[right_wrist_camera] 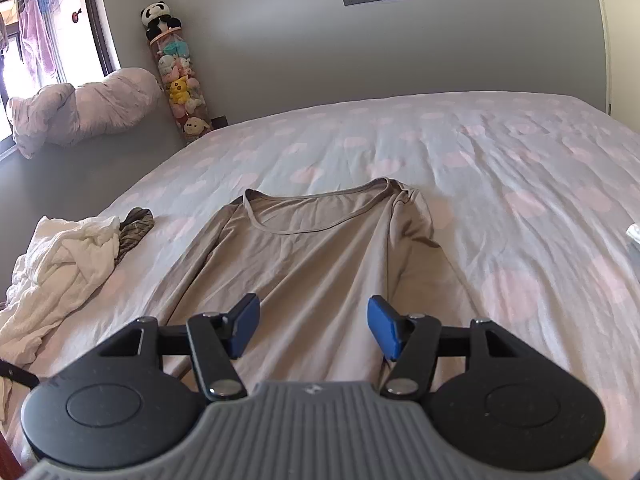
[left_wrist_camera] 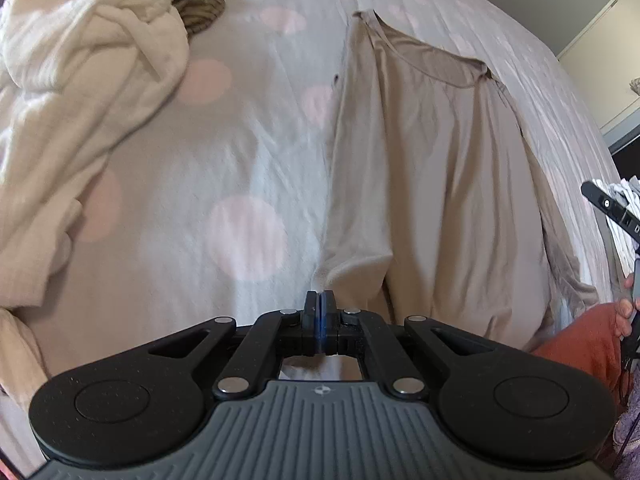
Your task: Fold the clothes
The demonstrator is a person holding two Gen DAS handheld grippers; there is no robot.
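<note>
Beyond bed (right_wrist_camera: 500, 152), only right view: plush-toy column (right_wrist_camera: 180, 80).

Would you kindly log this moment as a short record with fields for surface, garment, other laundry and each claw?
surface: bed sheet with pink dots
garment: beige long-sleeved top, laid flat, neckline away from the person
other laundry: crumpled white cloth to the left, with a striped item beside it
left claw: shut, seemingly pinching the top's near left corner
right claw: open above the hem

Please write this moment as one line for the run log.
left gripper: shut on hem corner of beige long-sleeve shirt | right gripper: open above shirt | surface: pink-dotted bedsheet
</note>
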